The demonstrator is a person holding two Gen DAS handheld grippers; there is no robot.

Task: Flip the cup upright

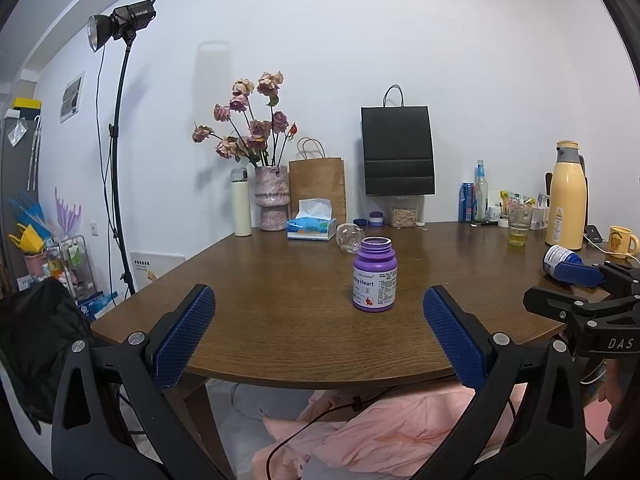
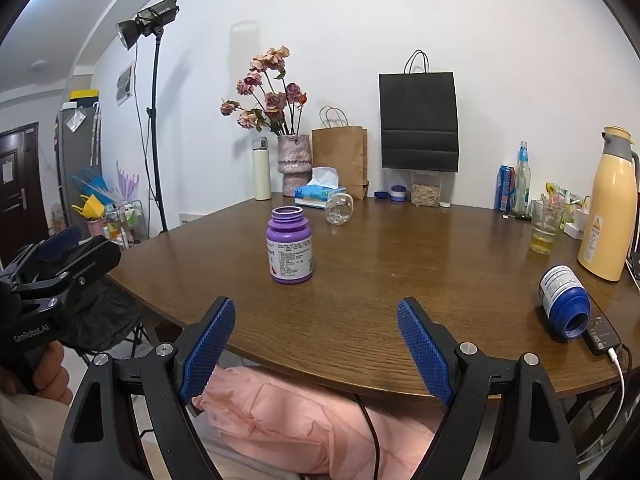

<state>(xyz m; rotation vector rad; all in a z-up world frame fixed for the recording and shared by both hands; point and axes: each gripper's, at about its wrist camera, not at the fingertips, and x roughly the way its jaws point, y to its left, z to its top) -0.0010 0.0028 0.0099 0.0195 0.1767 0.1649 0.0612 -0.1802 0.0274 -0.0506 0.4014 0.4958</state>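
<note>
On the far side of the table (image 2: 360, 280), clear glass cup (image 2: 339, 209) lies tipped over, just near the tissue box (image 2: 319, 196). Purple bottle (image 2: 289, 245) stands upright nearer. Left gripper (image 1: 319, 330) and right gripper (image 2: 316, 344) both spread wide, holding nothing, at the near edge.

Left gripper (image 1: 319, 334) open over table (image 1: 280, 320); purple bottle (image 1: 375, 275) upright, glass cup (image 1: 349, 238) on its side behind

Wooden table (image 2: 400, 280) with upright purple bottle (image 2: 289, 251)

Plain white wall (image 1: 440, 40); brown wood-grain counter (image 1: 280, 300); black studio lamp on stand (image 1: 120, 26) stood left; dark door (image 2: 18, 184).
</note>
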